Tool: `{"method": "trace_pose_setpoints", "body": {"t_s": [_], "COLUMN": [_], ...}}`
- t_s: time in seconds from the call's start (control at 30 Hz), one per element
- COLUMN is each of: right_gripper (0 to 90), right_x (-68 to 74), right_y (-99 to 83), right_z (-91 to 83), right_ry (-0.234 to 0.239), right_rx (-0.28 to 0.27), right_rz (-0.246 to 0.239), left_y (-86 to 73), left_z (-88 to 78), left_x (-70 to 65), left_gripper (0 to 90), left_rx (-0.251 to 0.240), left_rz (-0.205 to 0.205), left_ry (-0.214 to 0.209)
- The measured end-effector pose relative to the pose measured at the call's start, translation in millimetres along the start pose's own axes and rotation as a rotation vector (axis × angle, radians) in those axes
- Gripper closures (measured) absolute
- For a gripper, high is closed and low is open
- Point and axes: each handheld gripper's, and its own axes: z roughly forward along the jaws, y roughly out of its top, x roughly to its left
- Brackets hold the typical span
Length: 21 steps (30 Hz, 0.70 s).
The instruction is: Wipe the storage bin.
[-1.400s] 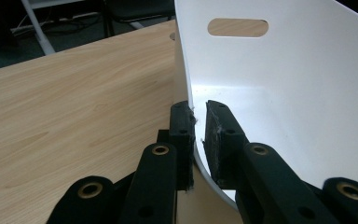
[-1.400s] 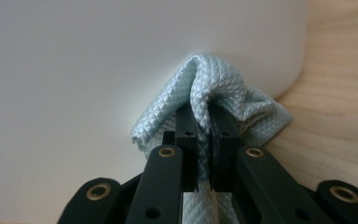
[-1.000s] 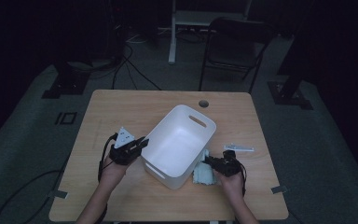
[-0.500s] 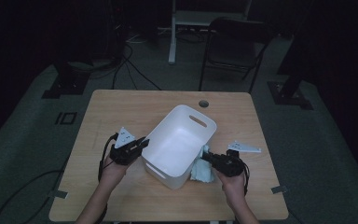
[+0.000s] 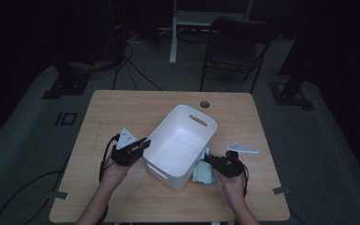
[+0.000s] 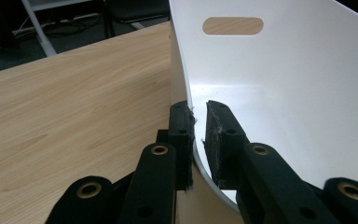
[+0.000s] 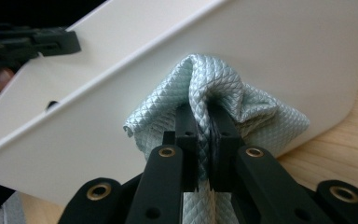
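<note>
Bin point(image 5: 180, 140), a smooth white plastic tub with rounded corners and slot handles, sits tilted at the middle of the wooden surface point(image 5: 122, 108), bare wood open behind it. Left hand-held gripper point(image 6: 196, 140) pinches the bin's thin near-left wall, forearm reaching in from below. Right hand-held gripper point(image 7: 204, 126) is clamped on a pale blue quilted cloth point(image 7: 223, 88), bunched against the bin's right outer wall.

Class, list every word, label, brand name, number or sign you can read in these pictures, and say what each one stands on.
None: no readable text on the white bin, the light blue cloth, the wooden table or either gripper.
</note>
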Motion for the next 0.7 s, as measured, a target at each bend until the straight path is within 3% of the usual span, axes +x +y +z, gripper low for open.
{"method": "trace_pose_setpoints", "body": {"t_s": [0.47,0.7], "right_gripper": [84.7,84.7], "right_x": [-24.5,-35.4], "right_y": [-15.7,-23.8], "right_z": [19.3,29.2], "right_ry": [-0.058,-0.076], "right_rx": [0.086,0.134], "right_rz": [0.047,0.076], "left_y": [0.4,0.5], "left_z": [0.6,1.0], "left_x": [-0.4,-2.0], "left_gripper": [80.3,80.4], "left_rx": [0.001,0.001], "left_rz": [-0.005,-0.016], "left_ry": [-0.009,0.01]}}
